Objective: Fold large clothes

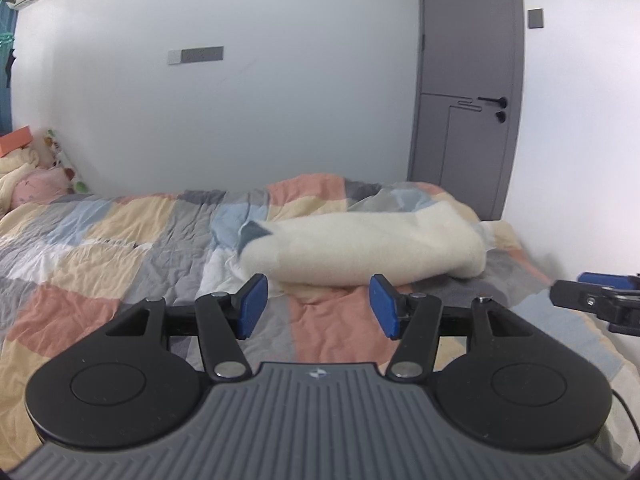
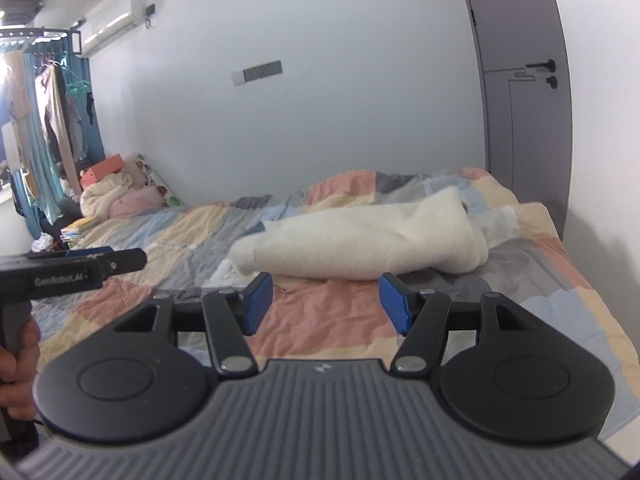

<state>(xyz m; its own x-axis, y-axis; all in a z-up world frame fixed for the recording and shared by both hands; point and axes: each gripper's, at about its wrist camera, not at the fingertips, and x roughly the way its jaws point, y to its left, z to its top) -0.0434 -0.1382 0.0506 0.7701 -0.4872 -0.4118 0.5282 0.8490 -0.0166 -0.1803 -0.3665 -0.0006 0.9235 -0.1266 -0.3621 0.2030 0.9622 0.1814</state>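
Cream fleece garment (image 1: 360, 248) is lying bunched up on our patchwork quilt (image 1: 120, 248), just past both sets of fingers. We've got the left gripper (image 1: 318, 306) and right gripper (image 2: 326, 304) side by side, both gaping with nothing between the blue pads (image 2: 394, 304), not touching it.

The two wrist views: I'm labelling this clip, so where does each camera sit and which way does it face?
Left wrist: on the left gripper, jaws open, facing across the bed; the right gripper pokes in at right.
Right wrist: on the right gripper, jaws open, same heading; the left gripper and a hand show at left.
Shared: cream garment, patchwork quilt, grey door.
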